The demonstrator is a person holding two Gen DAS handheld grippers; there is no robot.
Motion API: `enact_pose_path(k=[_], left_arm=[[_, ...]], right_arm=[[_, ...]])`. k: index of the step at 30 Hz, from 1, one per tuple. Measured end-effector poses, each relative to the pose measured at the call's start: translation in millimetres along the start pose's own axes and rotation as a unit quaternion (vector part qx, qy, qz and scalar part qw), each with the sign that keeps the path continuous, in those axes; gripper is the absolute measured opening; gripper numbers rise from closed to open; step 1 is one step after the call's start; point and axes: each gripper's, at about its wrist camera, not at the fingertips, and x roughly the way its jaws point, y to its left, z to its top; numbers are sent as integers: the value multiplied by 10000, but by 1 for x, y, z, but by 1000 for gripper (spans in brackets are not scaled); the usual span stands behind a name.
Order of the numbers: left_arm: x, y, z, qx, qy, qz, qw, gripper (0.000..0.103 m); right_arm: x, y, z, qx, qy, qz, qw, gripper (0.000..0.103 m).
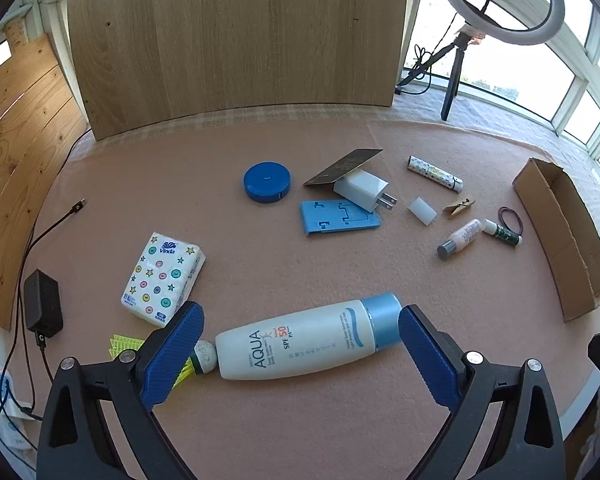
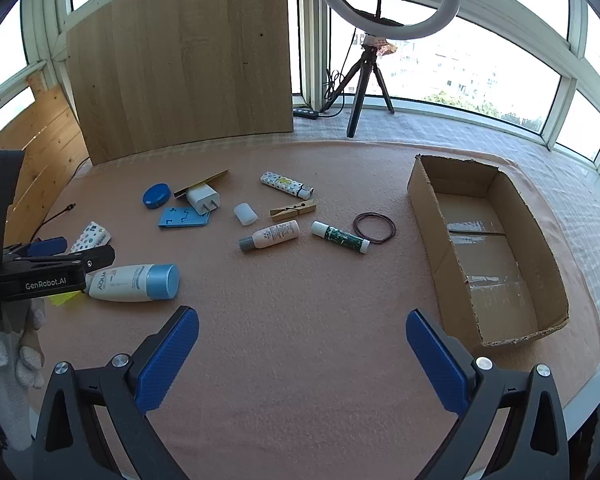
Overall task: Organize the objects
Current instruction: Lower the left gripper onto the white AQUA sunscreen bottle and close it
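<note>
The sunscreen bottle (image 1: 306, 338), near the desk's front-left edge, was straddled lengthwise by the wide-open, empty left gripper (image 1: 300, 356); closing was called for next. The right gripper (image 2: 302, 356) was held agape and empty.

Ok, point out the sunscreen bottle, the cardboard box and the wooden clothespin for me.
sunscreen bottle (image 1: 300, 344), left wrist view, white body by the AQUA print.
cardboard box (image 2: 434, 216), right wrist view, near left wall.
wooden clothespin (image 2: 293, 209), right wrist view, middle of its length.
</note>
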Motion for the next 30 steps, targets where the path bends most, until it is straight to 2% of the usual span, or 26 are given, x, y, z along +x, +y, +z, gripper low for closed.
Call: enact_pose_path(k=[3, 11, 18, 27, 30], left_arm=[[19, 5, 8, -78, 228, -185, 9995, 89], [57, 8, 14, -56, 655, -369, 9972, 78], [74, 20, 12, -369, 963, -649, 9925, 64], [71, 17, 0, -422, 1028, -869, 9900, 62], [74, 21, 3, -507, 1032, -723, 9907, 61]], right_arm=[[-1, -2, -2, 15, -1, -44, 10000, 102], [-3, -11, -8, 117, 51, -116, 9999, 102], [-4, -18, -13, 173, 84, -141, 9997, 102], [-4, -21, -15, 187, 99, -105, 9997, 102], [-4, -19, -16, 159, 121, -66, 9998, 102]])
